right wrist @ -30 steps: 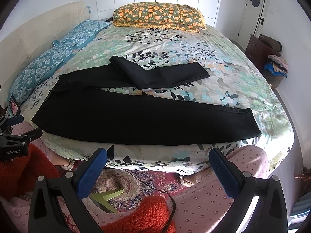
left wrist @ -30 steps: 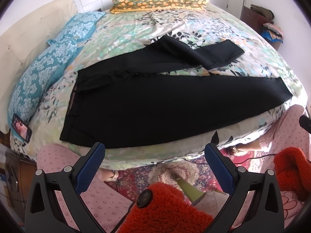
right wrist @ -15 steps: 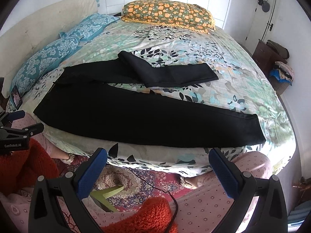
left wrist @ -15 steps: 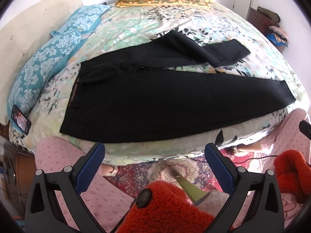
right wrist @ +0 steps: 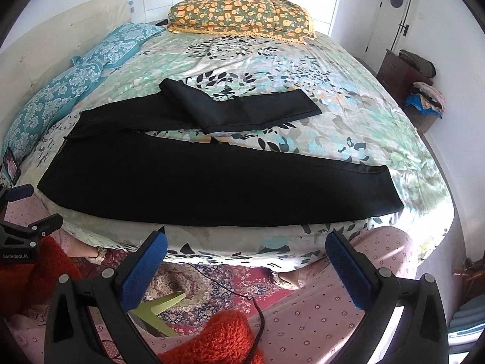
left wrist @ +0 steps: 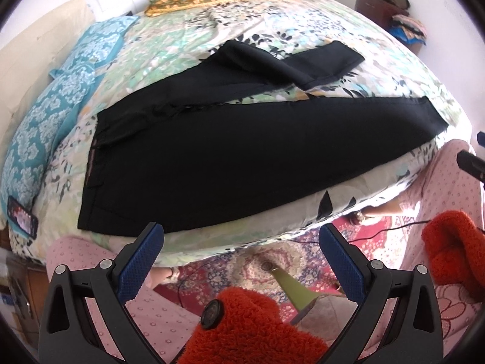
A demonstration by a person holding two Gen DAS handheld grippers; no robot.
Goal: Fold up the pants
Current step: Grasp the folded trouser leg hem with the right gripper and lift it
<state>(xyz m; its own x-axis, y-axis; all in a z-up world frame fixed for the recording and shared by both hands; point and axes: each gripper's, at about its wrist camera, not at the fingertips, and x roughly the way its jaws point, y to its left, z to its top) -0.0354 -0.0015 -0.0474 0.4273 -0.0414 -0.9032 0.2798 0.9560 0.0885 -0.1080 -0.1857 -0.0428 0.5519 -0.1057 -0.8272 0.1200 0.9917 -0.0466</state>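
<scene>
Black pants (left wrist: 230, 157) lie spread across the near edge of a floral bed (left wrist: 188, 36), waistband at the left, one leg straight along the edge, the far leg bent back on itself. They also show in the right wrist view (right wrist: 194, 182). My left gripper (left wrist: 241, 242) is open and empty, just off the bed's near edge below the pants' waist end. My right gripper (right wrist: 247, 248) is open and empty, off the bed edge below the straight leg. The left gripper's body shows at the far left of the right wrist view (right wrist: 21, 233).
Blue patterned pillows (right wrist: 63, 97) and a cream headboard (right wrist: 45, 33) line the left side. An orange floral pillow (right wrist: 242, 15) lies at the far end. A phone (left wrist: 22, 221) sits at the bed's left corner. A patterned rug (right wrist: 197, 291), a cable and a green object lie on the floor below.
Both grippers have moved closer to the bed and the pants, which now fill more of each view. Both stay open and empty. The pants have not moved.
</scene>
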